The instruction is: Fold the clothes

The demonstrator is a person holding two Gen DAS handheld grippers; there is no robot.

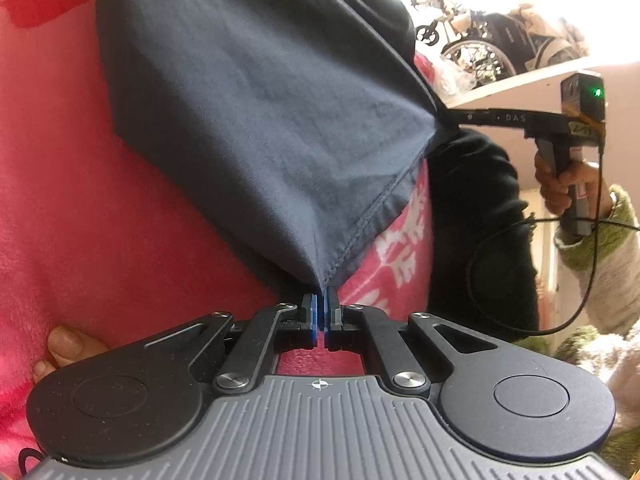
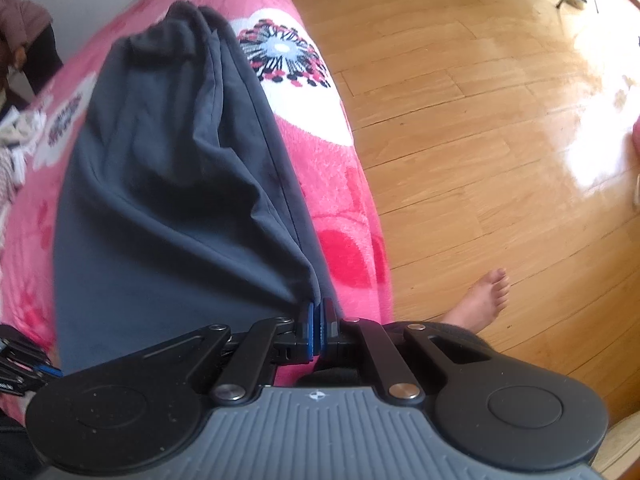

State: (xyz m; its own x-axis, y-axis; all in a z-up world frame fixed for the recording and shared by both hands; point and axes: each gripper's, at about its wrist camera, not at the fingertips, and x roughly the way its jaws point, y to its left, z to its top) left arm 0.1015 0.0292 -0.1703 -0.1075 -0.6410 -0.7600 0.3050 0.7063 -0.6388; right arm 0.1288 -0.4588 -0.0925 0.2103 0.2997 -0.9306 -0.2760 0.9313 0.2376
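Left gripper (image 1: 321, 312): jaws closed to a thin slit on a hemmed corner of the dark garment (image 1: 260, 100). The cloth fans upward and away from this pinch in taut folds, so the corner appears to bear some of the garment's weight.

Right gripper (image 2: 319, 320): jaws likewise nearly together, clamping a bunched edge of the same garment (image 2: 160, 184). In the left wrist view this tool appears at the far side, its fingers reaching in to a second corner; the hand (image 1: 560, 184) that works it grips the handle below.

Held at two separate points, the garment is stretched between the tools. This grip probably serves to carry one edge over the rest of the cloth, or to lay it flat before a fold; which of the two cannot be told.

The garment's far end rests bunched on the pink blanket (image 2: 332, 168), while the near part slopes up to the grippers. It lies near the blanket's edge, beside the wood floor (image 2: 480, 120), where a bare foot (image 2: 484, 300) stands; the person is thus close enough to reach across.

A thumb (image 1: 68, 344) of the left hand shows beside the left tool's body.
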